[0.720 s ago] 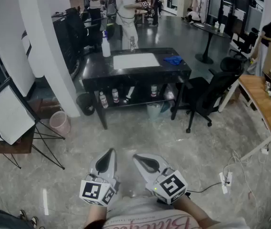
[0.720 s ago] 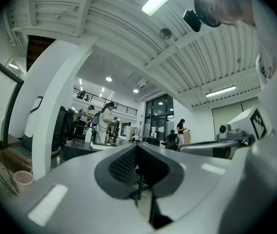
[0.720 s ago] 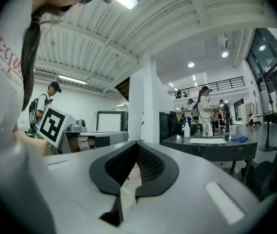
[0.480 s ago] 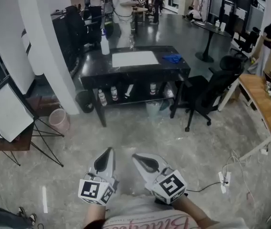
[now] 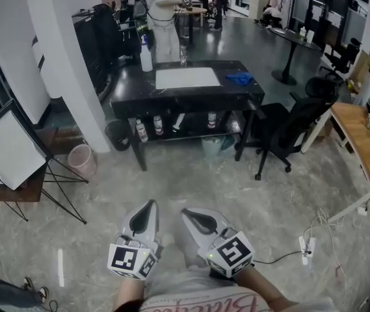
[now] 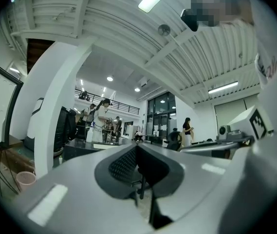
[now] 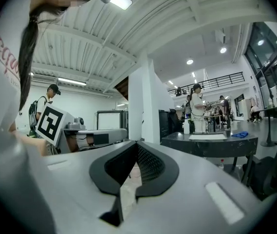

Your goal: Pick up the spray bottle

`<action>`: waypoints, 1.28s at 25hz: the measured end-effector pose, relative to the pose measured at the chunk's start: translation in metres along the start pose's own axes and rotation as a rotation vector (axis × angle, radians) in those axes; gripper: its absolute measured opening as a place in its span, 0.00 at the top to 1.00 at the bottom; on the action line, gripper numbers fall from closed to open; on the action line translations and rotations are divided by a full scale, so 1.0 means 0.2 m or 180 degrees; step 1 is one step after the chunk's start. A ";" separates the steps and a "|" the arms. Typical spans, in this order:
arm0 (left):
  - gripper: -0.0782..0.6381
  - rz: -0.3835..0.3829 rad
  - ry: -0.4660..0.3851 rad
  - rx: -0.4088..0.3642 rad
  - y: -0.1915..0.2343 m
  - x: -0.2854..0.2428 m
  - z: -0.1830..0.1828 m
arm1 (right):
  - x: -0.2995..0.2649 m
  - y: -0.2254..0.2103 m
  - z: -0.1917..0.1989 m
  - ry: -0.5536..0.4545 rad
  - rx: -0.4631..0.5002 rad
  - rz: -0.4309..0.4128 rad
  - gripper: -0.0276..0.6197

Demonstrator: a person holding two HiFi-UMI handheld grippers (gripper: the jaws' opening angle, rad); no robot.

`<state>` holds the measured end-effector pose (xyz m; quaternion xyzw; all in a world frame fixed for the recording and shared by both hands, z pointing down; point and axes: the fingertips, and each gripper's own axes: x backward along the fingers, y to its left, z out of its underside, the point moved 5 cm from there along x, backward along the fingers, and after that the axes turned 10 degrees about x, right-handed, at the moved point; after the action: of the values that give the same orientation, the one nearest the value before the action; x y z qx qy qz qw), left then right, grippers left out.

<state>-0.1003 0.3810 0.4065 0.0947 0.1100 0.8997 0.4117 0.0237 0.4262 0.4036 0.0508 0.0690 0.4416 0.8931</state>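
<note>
The spray bottle (image 5: 146, 57), white with a blue top, stands upright on the far left corner of a black table (image 5: 191, 95), several steps ahead of me. It shows small in the left gripper view (image 6: 89, 134) and in the right gripper view (image 7: 186, 126). My left gripper (image 5: 147, 214) and right gripper (image 5: 194, 218) are held side by side close to my body over the floor, far from the bottle. Both point level toward the table. The left gripper (image 6: 137, 147) is shut on nothing, and so is the right gripper (image 7: 137, 143).
A white sheet (image 5: 186, 78) and a blue cloth (image 5: 239, 79) lie on the table, with bottles (image 5: 158, 127) on its lower shelf. A person (image 5: 162, 18) stands behind it. A black office chair (image 5: 282, 125) is at its right, a white pillar (image 5: 67, 51), pink bin (image 5: 82, 161) and easel board (image 5: 6, 155) at left.
The table has shifted slightly down and nearer in the head view. Both grippers keep the same place and stay shut.
</note>
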 end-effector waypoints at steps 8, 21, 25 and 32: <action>0.89 -0.0075 0.0022 0.0098 0.21 -0.21 0.03 | -0.24 -0.14 0.05 0.0136 0.0057 -0.0137 0.95; 0.89 0.0027 0.0002 0.0169 0.78 -0.78 -0.13 | -0.94 -0.58 -0.02 0.0052 0.0125 -0.0047 0.95; 0.89 0.0108 0.0021 0.0141 0.96 -0.95 -0.19 | -1.13 -0.69 -0.02 0.0062 0.0144 0.0079 0.95; 0.89 0.0219 0.0029 0.0015 1.12 -1.14 -0.22 | -1.35 -0.80 0.00 0.0018 0.0150 0.0148 0.95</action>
<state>-0.1265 0.0588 0.4088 0.0953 0.1107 0.9135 0.3798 -0.0124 0.1151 0.4013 0.0723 0.0807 0.4607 0.8809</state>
